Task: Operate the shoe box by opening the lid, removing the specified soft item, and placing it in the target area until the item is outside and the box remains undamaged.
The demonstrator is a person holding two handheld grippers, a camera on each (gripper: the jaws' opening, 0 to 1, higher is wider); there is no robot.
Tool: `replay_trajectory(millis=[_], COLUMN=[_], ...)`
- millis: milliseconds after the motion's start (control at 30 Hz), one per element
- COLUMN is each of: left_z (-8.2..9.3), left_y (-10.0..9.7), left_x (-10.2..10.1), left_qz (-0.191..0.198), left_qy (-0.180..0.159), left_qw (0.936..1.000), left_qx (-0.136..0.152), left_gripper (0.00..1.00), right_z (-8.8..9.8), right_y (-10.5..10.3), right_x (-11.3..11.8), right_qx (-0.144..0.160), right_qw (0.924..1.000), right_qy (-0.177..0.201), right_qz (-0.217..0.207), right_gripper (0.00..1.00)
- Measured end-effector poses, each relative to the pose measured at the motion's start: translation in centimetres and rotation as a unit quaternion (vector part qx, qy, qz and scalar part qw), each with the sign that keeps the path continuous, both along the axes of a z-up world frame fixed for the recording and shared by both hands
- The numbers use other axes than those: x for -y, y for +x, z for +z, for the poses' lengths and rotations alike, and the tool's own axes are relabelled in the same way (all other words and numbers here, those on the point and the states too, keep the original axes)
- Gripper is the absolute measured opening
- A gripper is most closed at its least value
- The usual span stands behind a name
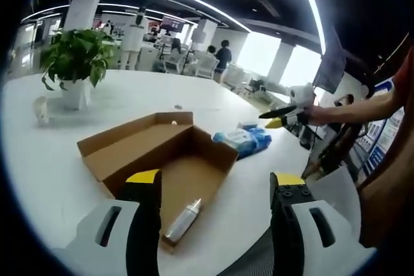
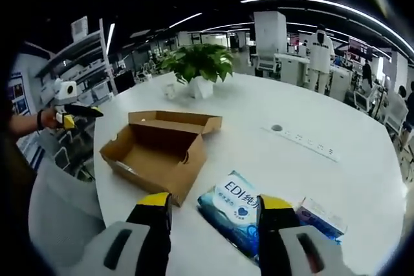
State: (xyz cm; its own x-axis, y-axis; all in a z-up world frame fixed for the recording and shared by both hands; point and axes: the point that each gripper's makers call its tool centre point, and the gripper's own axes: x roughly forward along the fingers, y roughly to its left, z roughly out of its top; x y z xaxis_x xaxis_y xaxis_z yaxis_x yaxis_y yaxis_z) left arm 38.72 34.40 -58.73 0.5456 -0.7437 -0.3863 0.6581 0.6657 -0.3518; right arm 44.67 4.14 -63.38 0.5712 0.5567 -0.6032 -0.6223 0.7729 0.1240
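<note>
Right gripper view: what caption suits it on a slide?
Open cardboard box on a white table, blue wipes pack lying outside beside it.

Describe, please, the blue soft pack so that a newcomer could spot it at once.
On the big white table, find the open cardboard shoe box. The blue soft pack lies flat on the table just beside the box. Unlike the small carton next to it, it is a plastic wrapper with a white label.

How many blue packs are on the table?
2. A big blue soft pack lies beside the open shoe box, right in front of the right hand-held gripper. A smaller blue-and-white pack lies just past it. None seem hidden.
</note>
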Motion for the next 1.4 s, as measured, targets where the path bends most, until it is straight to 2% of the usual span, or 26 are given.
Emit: replay_trajectory(millis=[600, 867, 1067, 1233, 1400], left_z=[0.1, -0.3, -0.5, -0.6, -1.2], left_y=[-0.3, -0.4, -0.3, -0.2, 1.0], left_x=[-1.1, -1.8, -1.9, -2.0, -2.1], left_qz=[0.009, 0.016, 0.018, 0.019, 0.016], left_qy=[0.0, 0.002, 0.001, 0.002, 0.013], left_qw=[1.0, 0.9999, 0.9998, 0.9998, 0.9997], left_qx=[0.002, -0.003, -0.004, -0.006, -0.009], left_gripper=[0.68, 0.68, 0.68, 0.68, 0.67], right_z=[-0.7, -0.5, -0.4, -0.4, 0.0], right_y=[-0.9, -1.1, -0.8, -0.6, -0.3], right_x=[-3.8, -6.8, -10.0, -12.1, -13.1], right_qx=[0.002, 0.008, 0.013, 0.014, 0.015], right_qw=[0.9992, 0.9969, 0.9927, 0.99, 0.9892], right_qy=[0.018, 0.007, -0.005, -0.001, 0.007], right_qz=[0.036, 0.078, 0.12, 0.141, 0.146], right_gripper=[0.51, 0.51, 0.5, 0.5, 0.51])
